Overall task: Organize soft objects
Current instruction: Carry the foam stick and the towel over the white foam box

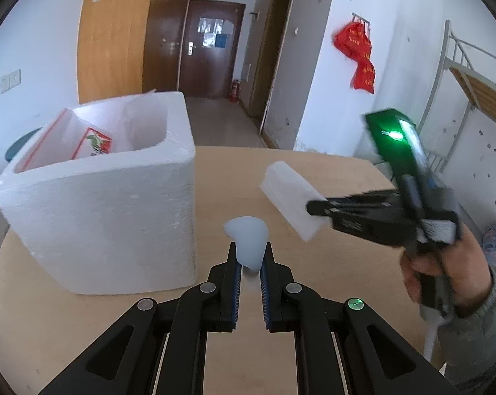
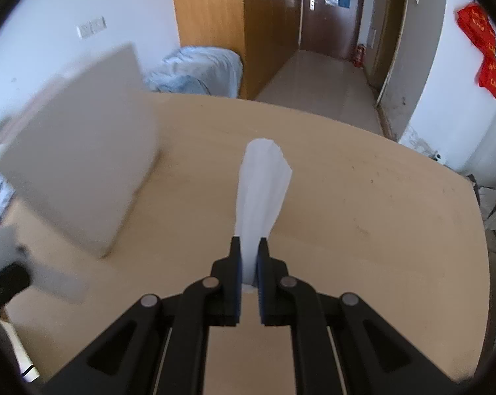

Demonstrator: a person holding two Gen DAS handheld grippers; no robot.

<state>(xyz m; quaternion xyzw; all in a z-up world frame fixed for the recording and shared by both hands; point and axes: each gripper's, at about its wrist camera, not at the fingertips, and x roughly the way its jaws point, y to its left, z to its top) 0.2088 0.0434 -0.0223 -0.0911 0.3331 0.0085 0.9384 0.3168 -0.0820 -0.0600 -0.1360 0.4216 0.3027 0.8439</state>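
Above table (image 2: 363,214), white foam block (image 2: 261,197) points forward, seemingly.

A light wooden table (image 1: 330,171) with a curved far edge is carrying the things. A white foam box (image 1: 110,217) is standing directly on it toward the left edge, open at the top. In the right wrist view the same box (image 2: 80,171) is showing blurred at the table's (image 2: 363,230) left side, its base resting on the wood. The rest of the tabletop is showing bare wood with a few small dark specks toward the right edge.
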